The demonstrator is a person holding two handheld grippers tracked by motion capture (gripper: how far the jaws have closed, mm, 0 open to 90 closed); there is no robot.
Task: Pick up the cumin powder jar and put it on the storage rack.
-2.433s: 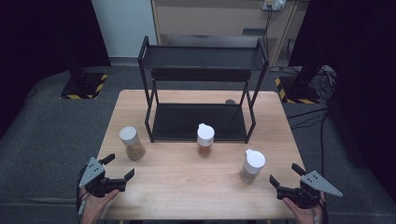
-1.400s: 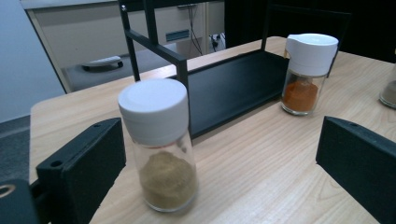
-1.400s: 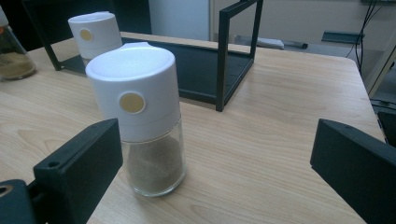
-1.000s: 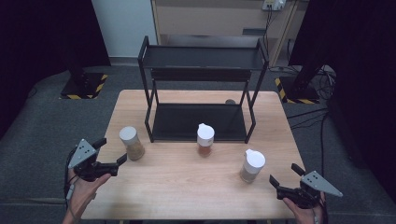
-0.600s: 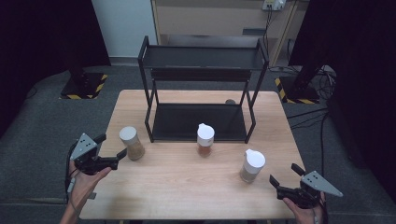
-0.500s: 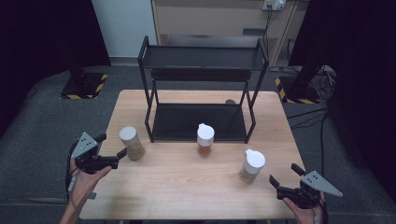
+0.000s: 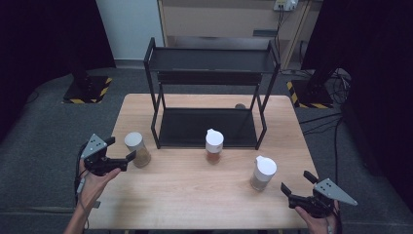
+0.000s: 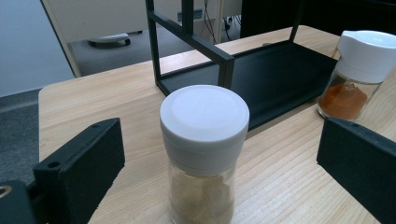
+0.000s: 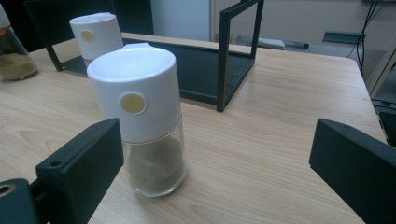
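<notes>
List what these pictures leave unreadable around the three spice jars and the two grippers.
- Left jar: its base is cut off by the bottom edge of the left gripper view.
- Small dark object behind the rack: too small in the high view to identify.
- Right jar: its round yellow mark carries no legible text.
- Left gripper, right gripper: both open, but their gap to the jars cannot be judged.

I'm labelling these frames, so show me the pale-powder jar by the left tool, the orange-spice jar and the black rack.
pale-powder jar (image 8: pixel 204 122): left gripper view, on its white lid.
orange-spice jar (image 7: pixel 214 155): high view, on its glass body.
black rack (image 7: pixel 209 60): high view, on its top shelf.
</notes>
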